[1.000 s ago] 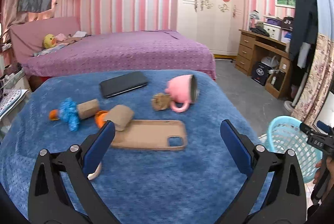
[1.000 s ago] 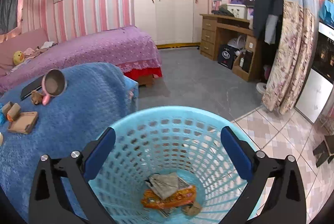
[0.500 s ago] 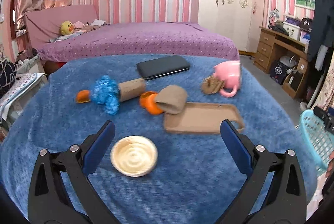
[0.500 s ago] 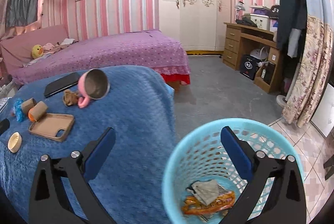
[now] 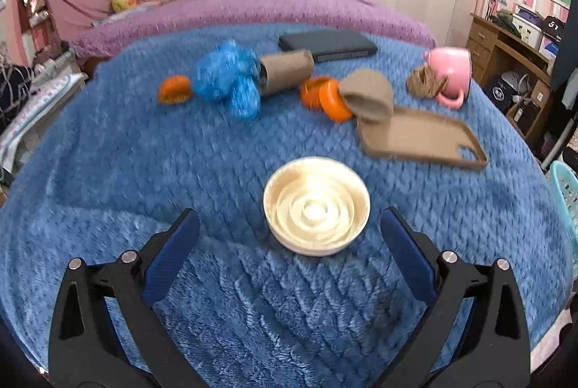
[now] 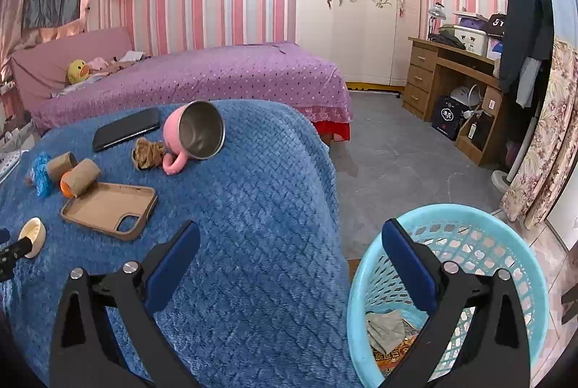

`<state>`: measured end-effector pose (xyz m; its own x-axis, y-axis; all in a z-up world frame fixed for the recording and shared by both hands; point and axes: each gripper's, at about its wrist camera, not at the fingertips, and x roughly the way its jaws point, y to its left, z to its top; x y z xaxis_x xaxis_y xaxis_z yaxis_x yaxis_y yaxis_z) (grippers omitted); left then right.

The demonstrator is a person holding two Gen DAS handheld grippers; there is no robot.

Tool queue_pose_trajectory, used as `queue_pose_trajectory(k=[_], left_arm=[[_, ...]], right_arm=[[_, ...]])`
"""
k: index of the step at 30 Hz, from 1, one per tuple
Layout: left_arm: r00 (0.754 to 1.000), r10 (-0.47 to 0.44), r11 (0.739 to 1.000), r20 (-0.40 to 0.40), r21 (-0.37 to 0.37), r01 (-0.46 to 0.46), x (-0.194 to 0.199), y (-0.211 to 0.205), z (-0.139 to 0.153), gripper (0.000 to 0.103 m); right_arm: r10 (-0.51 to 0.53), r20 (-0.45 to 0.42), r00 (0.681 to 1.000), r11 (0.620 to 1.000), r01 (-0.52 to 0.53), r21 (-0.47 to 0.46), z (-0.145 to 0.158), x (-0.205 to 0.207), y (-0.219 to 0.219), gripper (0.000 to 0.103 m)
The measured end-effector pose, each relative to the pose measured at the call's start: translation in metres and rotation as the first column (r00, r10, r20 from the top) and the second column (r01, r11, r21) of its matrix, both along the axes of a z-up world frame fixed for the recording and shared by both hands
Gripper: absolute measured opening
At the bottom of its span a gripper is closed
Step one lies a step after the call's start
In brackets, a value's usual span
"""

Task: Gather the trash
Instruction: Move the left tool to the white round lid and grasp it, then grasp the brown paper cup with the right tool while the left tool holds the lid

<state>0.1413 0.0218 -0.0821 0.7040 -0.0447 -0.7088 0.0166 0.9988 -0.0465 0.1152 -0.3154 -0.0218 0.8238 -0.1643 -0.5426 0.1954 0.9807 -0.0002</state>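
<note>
A: What sits nearest your left gripper?

B: Your left tongs stand wide apart and hold nothing. Just ahead of them, at 12 o'clock, a cream round lid lies on the blue blanket, slightly toward the right finger and touching neither one.

A: And past the lid?

B: At 1 o'clock you have a tan phone case, lying flat with its hollow side up. A cardboard tube rests on its far corner, and orange peel lies against that tube. At 11 o'clock a crumpled blue wrapper touches a 2nd cardboard tube, with 1 more piece of orange peel at its left. Farther out, a dark phone lies at 12 o'clock, and at 2 o'clock a pink mug lies on its side beside a brown crumpled scrap.

A: What about your right gripper?

B: Your right tongs are also spread wide and empty, above the blanket's edge. The right finger overlaps the rim of the light blue basket at 4 o'clock; inside it lie a grey wad and an orange wrapper. Beyond, at 12 o'clock, stands a purple bed.
</note>
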Motion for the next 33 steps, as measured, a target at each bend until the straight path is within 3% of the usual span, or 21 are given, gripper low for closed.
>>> queue_pose_trajectory(k=[6, 10, 17, 26, 33], left_arm=[[0.999, -0.019, 1.000, -0.043, -0.020, 0.018, 0.005, 0.000, -0.007, 0.078], [0.997, -0.068, 0.998, -0.033, -0.015, 0.068, 0.002, -0.008, -0.007, 0.059], [0.997, -0.072, 0.995, -0.030, -0.072, 0.070, 0.004, 0.001, -0.003, 0.059], [0.994, 0.053, 0.999, 0.095, -0.002, -0.054, 0.020, 0.034, 0.030, 0.059], [0.979, 0.128, 0.991, 0.160, 0.016, -0.132, 0.034, 0.069, 0.048, 0.059]], right_arm=[[0.008, -0.011, 1.000, 1.000, -0.007, 0.023, -0.003, 0.005, 0.007, 0.098], [0.017, -0.022, 1.000, 1.000, -0.017, 0.011, -0.006, 0.009, 0.016, 0.098], [0.042, -0.025, 0.999, 0.999, -0.042, 0.003, -0.008, 0.010, 0.034, 0.098], [0.110, -0.043, 0.993, 0.994, -0.111, -0.023, -0.011, 0.023, 0.069, 0.098], [0.232, -0.057, 0.971, 0.970, -0.235, -0.065, -0.006, 0.048, 0.131, 0.098]])
